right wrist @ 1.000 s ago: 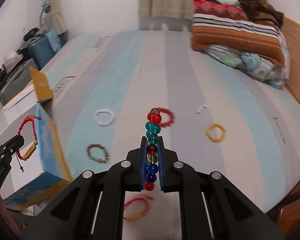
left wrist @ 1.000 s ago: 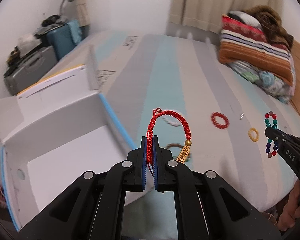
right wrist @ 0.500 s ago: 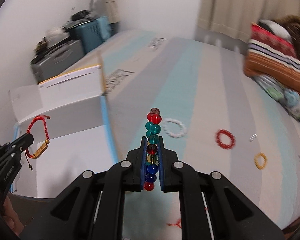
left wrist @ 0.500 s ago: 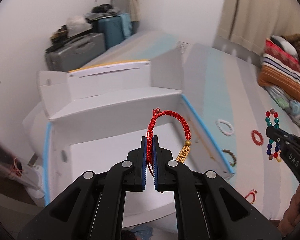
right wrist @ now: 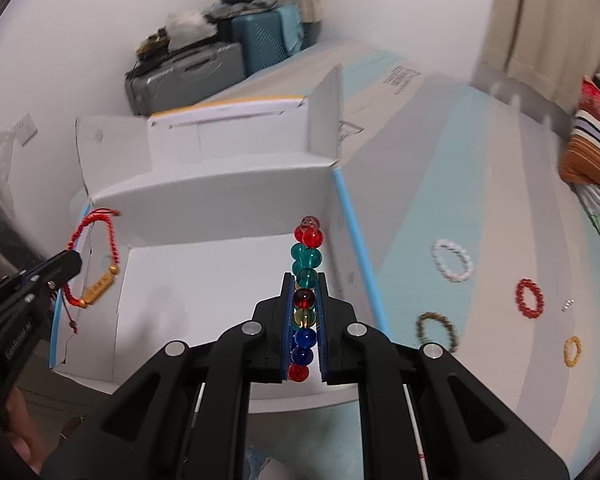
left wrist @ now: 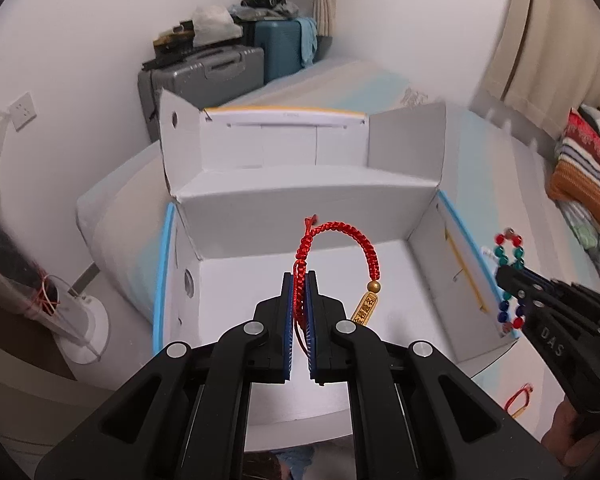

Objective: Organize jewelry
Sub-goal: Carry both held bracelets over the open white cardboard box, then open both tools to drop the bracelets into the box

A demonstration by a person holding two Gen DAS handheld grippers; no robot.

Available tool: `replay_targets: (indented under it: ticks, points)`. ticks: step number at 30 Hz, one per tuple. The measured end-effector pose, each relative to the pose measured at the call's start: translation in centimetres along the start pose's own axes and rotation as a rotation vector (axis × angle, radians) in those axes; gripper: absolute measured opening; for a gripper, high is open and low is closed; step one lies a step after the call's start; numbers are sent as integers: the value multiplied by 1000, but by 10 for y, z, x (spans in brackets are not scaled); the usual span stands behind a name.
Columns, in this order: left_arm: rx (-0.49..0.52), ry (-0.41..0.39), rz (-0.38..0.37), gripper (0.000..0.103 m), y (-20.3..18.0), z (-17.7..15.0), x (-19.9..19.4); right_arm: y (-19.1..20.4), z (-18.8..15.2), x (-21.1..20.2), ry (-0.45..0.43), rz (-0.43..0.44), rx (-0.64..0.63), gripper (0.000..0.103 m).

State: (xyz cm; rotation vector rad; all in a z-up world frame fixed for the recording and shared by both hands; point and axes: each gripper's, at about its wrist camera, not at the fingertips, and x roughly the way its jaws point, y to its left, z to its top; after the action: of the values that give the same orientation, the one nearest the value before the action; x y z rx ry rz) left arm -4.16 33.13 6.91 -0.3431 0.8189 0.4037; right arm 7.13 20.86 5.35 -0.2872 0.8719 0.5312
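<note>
The left hand-held gripper was clamped on the red braided bracelet, whose gold charm hung free over the open white box. The right hand-held gripper was closed on a bracelet of coloured glass beads, also held above the box interior. The box floor looked bare (nothing could be seen lying in it), so by my judgement neither piece had been deposited yet and the sorting was at an early stage. Left on the bed were a white bead bracelet, a red one, a brown one, a small yellow one and a tiny silver item; another red cord piece lay near the box's corner.
</note>
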Motion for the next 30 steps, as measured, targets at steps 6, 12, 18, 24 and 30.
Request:
replay_targets:
  ticks: [6,12,18,24,30]
  points:
    - [-6,55,25,5,13,-6,33,15,-1,35,63,15,-1,9]
    - [-13,80,48,5,22,-7,50,24,-5,65,124,17,0,9]
    - [-22,99,55,5,27,-8,61,29,-4,77,143,11,-3,9]
    - [-31,103,63,8,30,-8,64,31,-3,82,162,6,-5,11]
    - [-45,106,85,20,35,-6,64,34,-1,79,148,-5,-16,37]
